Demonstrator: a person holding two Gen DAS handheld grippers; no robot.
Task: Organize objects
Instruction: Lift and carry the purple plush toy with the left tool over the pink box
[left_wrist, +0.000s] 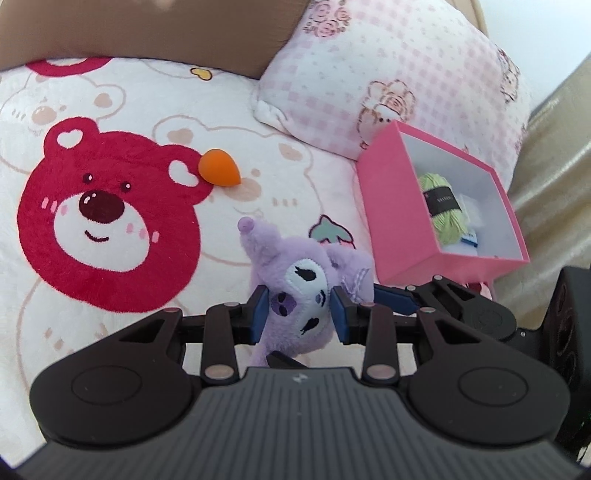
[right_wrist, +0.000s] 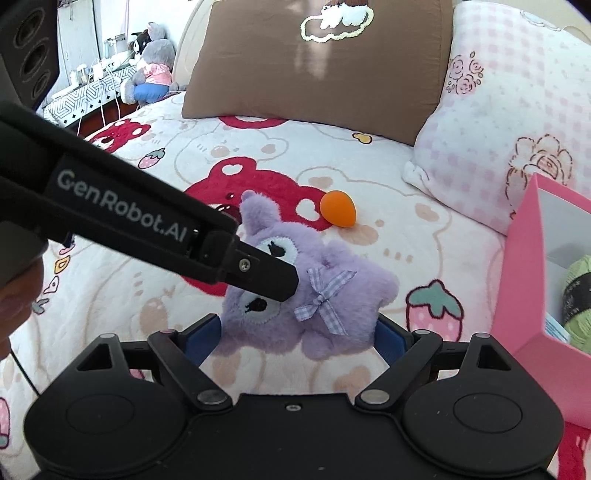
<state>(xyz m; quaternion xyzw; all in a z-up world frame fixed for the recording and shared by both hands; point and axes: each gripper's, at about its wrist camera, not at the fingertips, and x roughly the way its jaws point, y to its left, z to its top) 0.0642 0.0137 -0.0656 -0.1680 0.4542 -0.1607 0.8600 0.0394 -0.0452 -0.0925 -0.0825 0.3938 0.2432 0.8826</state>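
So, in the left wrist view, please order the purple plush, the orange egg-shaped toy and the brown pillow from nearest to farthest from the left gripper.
1. Purple plush: clamped between the pads of the left gripper.
2. Orange toy: farther up the blanket, to the left.
3. Brown pillow: at the top edge, farthest.

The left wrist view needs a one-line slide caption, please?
Left hand-held gripper clamps a purple plush toy above the bear-print blanket, pink box alongside.
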